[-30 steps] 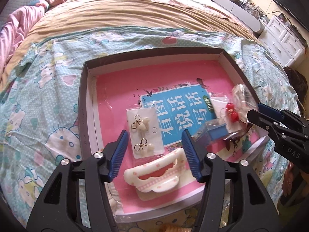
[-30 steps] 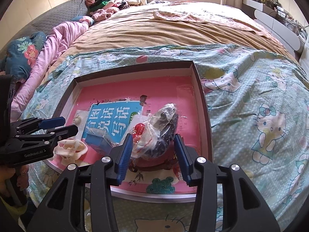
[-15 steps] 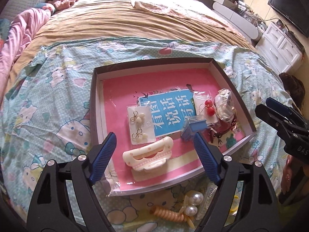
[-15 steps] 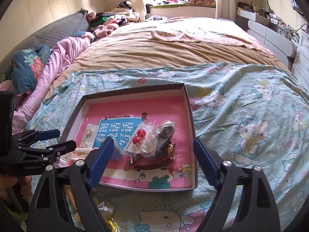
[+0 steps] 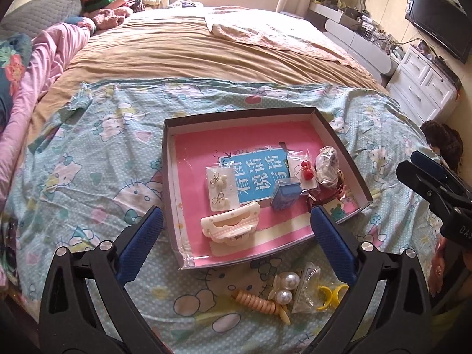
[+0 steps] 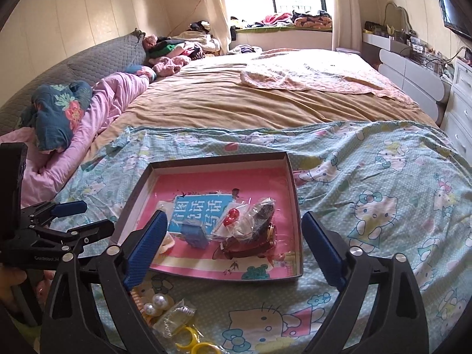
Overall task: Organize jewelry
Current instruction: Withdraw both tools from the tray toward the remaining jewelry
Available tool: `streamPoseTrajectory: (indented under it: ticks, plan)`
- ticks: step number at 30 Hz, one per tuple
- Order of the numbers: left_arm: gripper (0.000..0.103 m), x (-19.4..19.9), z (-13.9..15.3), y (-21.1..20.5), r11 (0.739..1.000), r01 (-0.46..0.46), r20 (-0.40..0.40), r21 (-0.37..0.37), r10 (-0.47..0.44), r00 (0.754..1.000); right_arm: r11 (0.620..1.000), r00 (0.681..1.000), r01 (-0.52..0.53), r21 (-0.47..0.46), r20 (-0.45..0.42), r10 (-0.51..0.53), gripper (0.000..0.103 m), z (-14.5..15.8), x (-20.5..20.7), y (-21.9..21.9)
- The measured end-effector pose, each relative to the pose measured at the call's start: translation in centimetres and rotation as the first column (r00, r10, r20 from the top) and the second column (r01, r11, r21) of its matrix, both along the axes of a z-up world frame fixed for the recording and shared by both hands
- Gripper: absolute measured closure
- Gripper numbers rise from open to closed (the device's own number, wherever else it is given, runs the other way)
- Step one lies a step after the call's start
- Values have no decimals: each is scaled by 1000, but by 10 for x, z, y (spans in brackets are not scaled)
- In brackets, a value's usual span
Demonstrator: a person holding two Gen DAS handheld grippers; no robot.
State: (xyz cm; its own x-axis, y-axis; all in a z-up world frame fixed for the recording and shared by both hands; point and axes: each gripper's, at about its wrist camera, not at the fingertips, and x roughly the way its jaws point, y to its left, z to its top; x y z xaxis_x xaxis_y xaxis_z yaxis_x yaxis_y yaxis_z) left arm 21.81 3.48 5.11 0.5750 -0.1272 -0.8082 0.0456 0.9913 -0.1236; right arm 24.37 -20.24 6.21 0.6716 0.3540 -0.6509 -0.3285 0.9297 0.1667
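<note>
left tongs (image 5: 236, 236) spread, empty, just opened | right tongs (image 6: 231, 243) same | tray (image 5: 236, 115) on bed holds clip, earrings | pearl hair ties (image 5: 287, 287) lie outside near edge | approach low, pinch one piece

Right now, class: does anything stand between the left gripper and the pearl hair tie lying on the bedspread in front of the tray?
Nothing visible does. The left gripper is open and empty above the tray's near edge; the pearl hair tie lies uncovered below it, touching the spiral hair tie.

Both tongs (image 5: 236, 236) (image 6: 233, 247) wider, higher, empty
</note>
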Motion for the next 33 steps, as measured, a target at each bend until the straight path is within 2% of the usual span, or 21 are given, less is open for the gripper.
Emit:
streamPoseTrajectory:
  ticks: [19,33]
  plan:
    - [10,-49,14,8,1000,-26,65,1,26,998,999,997,-43,-17,64,44,8,22,-49,6]
    - [10,-79,8,11,999,-42,75,-8,43,996,998,997,-51,-44,55,53,8,16,-81,2]
